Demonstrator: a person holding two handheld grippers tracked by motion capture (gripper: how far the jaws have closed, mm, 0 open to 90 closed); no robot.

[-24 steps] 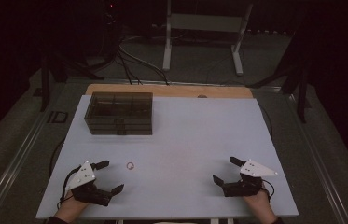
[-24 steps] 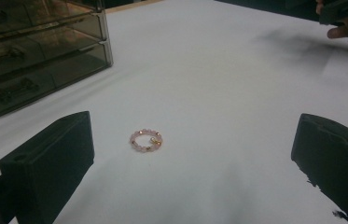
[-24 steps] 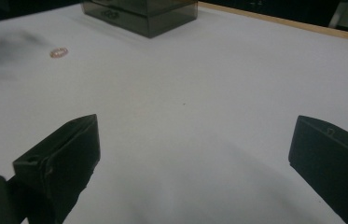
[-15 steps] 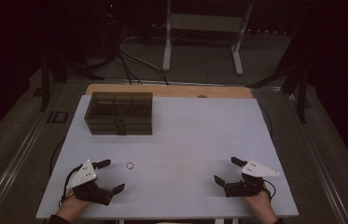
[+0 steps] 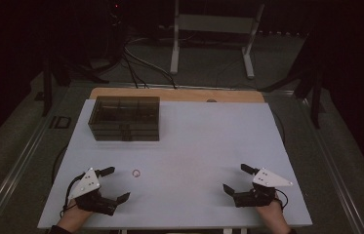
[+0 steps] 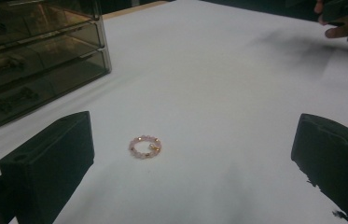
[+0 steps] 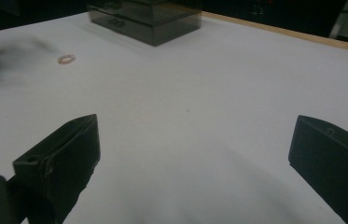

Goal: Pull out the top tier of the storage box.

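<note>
Tools (image 5: 113, 184) (image 5: 235, 178) two, bracelet (image 6: 145, 146) one, drawer box (image 5: 124, 118) one

Comparing the high view with the earlier frames, I register only small changes. My left gripper (image 5: 112, 184) sits slightly lower, closer to the near table edge (image 5: 170, 227), and so marginally farther from the bead ring (image 5: 136, 173). My right gripper (image 5: 235, 178) likewise sits a touch lower and nearer that edge. I detect no change in how wide either pair of jaws stands.
</note>
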